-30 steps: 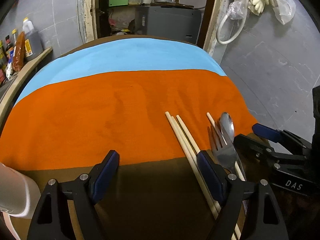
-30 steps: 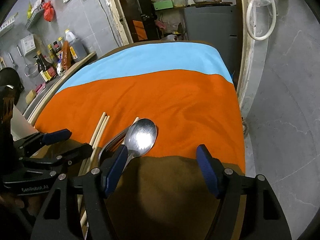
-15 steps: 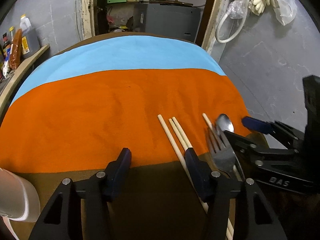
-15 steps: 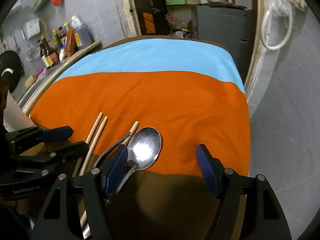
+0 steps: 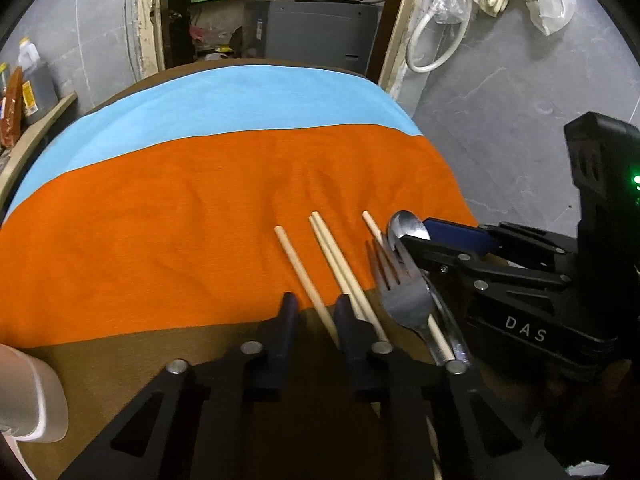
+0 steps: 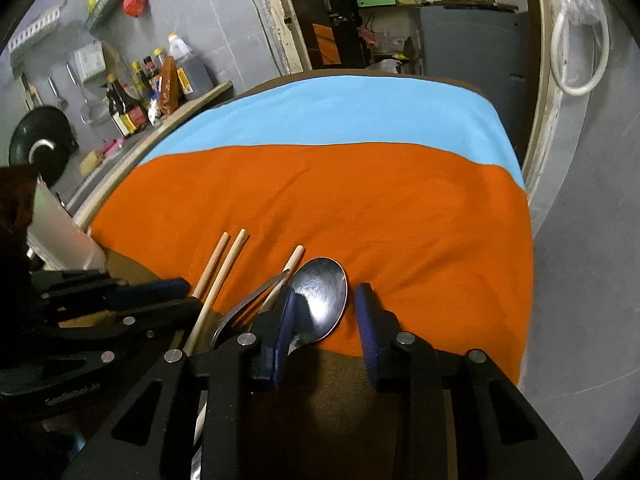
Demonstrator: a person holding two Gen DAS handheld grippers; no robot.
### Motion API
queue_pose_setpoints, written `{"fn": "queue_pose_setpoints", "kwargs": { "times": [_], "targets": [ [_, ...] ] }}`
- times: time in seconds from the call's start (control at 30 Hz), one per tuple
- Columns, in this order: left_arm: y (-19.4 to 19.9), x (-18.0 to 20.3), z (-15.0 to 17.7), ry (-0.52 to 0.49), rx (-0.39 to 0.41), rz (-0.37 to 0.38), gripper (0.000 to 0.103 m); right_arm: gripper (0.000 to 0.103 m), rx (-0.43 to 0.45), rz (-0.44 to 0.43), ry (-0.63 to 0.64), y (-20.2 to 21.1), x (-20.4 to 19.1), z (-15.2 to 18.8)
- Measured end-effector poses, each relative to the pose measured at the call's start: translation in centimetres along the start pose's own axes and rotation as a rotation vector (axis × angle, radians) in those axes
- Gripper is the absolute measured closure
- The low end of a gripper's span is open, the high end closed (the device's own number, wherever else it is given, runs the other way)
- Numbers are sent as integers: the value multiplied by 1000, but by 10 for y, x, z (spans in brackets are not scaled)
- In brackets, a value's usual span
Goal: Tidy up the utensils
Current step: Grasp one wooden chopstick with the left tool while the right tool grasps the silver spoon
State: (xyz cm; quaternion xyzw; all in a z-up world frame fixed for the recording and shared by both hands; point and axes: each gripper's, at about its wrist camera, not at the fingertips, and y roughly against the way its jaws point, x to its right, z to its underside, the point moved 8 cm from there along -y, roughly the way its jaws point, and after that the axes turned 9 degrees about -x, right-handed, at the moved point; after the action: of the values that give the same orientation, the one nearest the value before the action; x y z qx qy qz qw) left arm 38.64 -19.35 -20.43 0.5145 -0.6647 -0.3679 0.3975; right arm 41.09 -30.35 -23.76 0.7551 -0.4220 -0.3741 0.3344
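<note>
Several wooden chopsticks (image 5: pixel 308 276), a metal fork (image 5: pixel 400 288) and a metal spoon (image 6: pixel 320 300) lie on the orange cloth (image 5: pixel 160 232) near the table's front edge. My left gripper (image 5: pixel 314 308) is narrowed around one chopstick, its jaws still a little apart on either side of it. My right gripper (image 6: pixel 326 308) is partly closed over the spoon's bowl, with its left pad beside the bowl and a gap on the right. The right gripper shows in the left wrist view (image 5: pixel 460 240) over the spoon (image 5: pixel 404 224). The chopsticks also show in the right wrist view (image 6: pixel 224 264), beside the fork (image 6: pixel 248 304).
A light blue cloth (image 5: pixel 240 100) covers the far part of the table. A shelf with sauce bottles (image 6: pixel 132 104) and a wok (image 6: pixel 40 144) stands to the left. A grey cabinet (image 5: pixel 312 36) and doorway are behind the table. A white cup (image 5: pixel 24 396) sits at the left front.
Both grippers have moved forward over the utensils and narrowed: the left around a chopstick, the right over the spoon. One chopstick now lies apart from the pair.
</note>
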Motion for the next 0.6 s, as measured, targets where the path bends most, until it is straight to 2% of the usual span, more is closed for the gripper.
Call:
{"fn": "queue_pose_setpoints", "kwargs": {
  "times": [0.1,0.23,0.4,0.6],
  "targets": [
    [0,-5,-1,39,-5,51,92,75,1,-47,-39,-2,5,1],
    [0,-11,0,105,-33,123,93,75,-7,-63,-49,-6,4,4],
    [0,-11,3,123,-52,148,93,90,-16,-78,-68,-9,1,9],
    [-6,-11,0,138,-75,174,93,98,-19,-127,-143,-11,9,11]
  ]
}}
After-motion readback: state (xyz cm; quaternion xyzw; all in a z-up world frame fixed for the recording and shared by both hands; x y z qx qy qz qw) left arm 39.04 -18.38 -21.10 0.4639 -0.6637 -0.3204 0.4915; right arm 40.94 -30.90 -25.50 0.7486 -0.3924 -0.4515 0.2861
